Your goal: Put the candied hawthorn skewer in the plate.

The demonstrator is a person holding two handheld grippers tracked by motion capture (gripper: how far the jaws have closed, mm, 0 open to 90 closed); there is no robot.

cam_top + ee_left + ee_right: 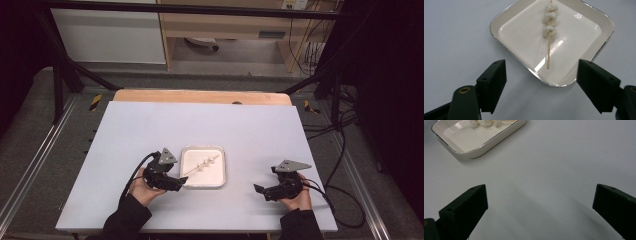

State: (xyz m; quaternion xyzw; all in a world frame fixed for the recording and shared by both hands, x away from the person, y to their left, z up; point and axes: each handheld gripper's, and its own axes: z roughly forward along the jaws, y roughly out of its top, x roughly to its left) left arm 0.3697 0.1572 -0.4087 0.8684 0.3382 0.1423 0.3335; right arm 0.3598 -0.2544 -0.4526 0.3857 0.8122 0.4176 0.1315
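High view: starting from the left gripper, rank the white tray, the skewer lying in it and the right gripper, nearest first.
1. White tray, its near left corner right beside the left gripper.
2. Skewer, lying slantwise in the tray, its bare end toward that gripper.
3. Right gripper, off past the tray's right side, at the table's near right.

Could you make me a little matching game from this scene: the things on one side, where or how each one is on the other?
Things:
1. skewer
2. tray
3. left tongs
4. right tongs

Places or states:
A. open, above bare table
B. lying inside the tray
C. open, at the tray's edge
D. resting on the grey table

Pairs: 1-B, 2-D, 3-C, 4-A
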